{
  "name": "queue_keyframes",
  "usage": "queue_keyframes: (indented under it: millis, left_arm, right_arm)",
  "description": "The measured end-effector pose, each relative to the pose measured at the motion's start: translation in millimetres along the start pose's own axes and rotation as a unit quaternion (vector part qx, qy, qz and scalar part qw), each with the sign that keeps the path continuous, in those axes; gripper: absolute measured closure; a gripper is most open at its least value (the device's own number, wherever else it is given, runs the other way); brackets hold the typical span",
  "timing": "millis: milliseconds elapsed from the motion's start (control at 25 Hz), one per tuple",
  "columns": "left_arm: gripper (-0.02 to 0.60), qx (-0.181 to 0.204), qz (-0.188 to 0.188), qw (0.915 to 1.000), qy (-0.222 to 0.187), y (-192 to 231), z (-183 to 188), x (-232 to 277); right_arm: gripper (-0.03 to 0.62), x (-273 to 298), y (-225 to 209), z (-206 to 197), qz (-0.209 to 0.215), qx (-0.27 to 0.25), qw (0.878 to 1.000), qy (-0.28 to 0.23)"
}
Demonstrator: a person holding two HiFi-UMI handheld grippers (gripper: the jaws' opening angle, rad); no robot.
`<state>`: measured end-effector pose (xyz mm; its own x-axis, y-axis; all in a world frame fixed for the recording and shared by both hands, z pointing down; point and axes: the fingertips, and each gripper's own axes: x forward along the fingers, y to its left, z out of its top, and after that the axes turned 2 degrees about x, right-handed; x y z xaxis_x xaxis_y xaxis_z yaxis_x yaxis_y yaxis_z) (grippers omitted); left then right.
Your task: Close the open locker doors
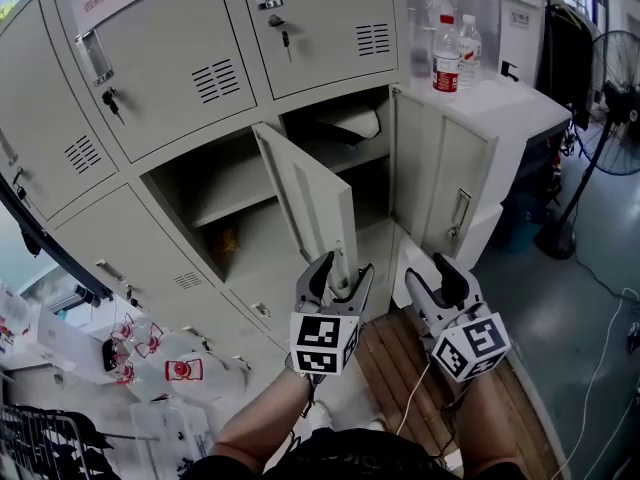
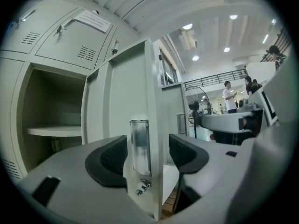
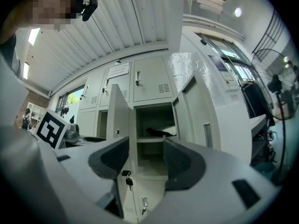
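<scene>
Straddling the locker door (image 1: 310, 193), left gripper (image 1: 338, 276) hides its lower corner, jaws wide (right gripper (image 1: 430, 271) likewise, empty).

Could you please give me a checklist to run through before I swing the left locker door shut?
1. Edge of the left door stands between the pads of the left gripper: ok.
2. Pads pressing on that edge: not ok, a gap shows on each side.
3. The right gripper is open and empty: ok.
4. Nothing juts out from the shelf into the left door's path: ok.
5. The right door is closed: not ok, it stands open.
</scene>
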<state>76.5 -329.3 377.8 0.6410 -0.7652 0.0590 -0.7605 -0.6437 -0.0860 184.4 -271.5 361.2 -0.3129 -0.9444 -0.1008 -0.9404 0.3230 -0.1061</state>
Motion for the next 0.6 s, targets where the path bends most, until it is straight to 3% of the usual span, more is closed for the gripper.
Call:
queue_keyframes:
  millis: [600]
  left_arm:
    - [0.394,-0.013,0.035,0.9993,-0.005,13,-3,-27]
  right_arm:
    - [0.378,11,17,-5,0.040,-0.001,0.999,0.010]
